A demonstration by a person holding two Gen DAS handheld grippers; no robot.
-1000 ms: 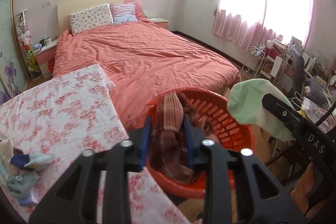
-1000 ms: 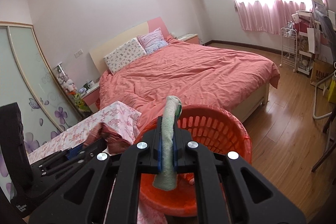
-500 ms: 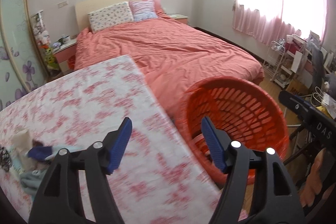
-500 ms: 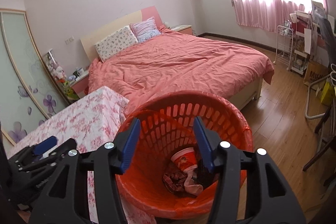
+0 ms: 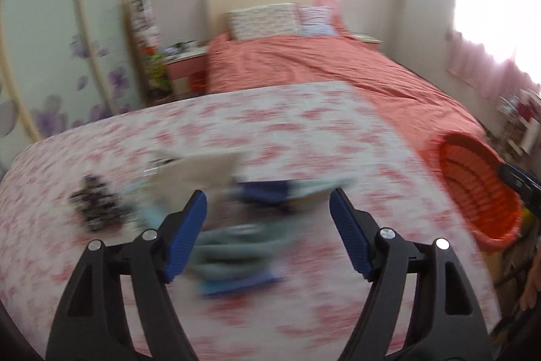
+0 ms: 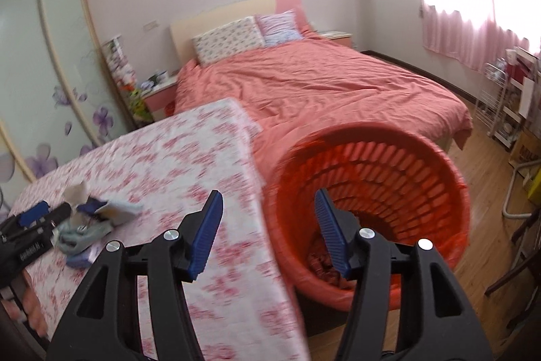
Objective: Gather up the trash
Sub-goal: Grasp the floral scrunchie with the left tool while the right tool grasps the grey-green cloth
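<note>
My left gripper (image 5: 267,219) is open and empty, low over a blurred pile of cloth scraps and paper (image 5: 236,219) on the floral-covered table (image 5: 304,131). A dark crumpled item (image 5: 96,208) lies left of the pile. My right gripper (image 6: 268,225) is open and empty, between the table edge and the orange basket (image 6: 389,185). The basket holds reddish cloth (image 6: 324,263) at the bottom. The pile (image 6: 91,222) and the left gripper (image 6: 33,225) show at the left of the right wrist view. The basket shows at the right of the left wrist view (image 5: 473,178).
A bed with a coral cover (image 6: 321,83) stands behind the table and basket. A wardrobe with flower decals (image 6: 50,73) is on the left. A white rack (image 6: 497,104) and furniture stand on the wood floor (image 6: 487,171) at the right.
Both grippers opened and dropped the plaid cloth and the green cloth into the basket. The left gripper has swung left to the pile on the table; the right has drawn back from the basket.
</note>
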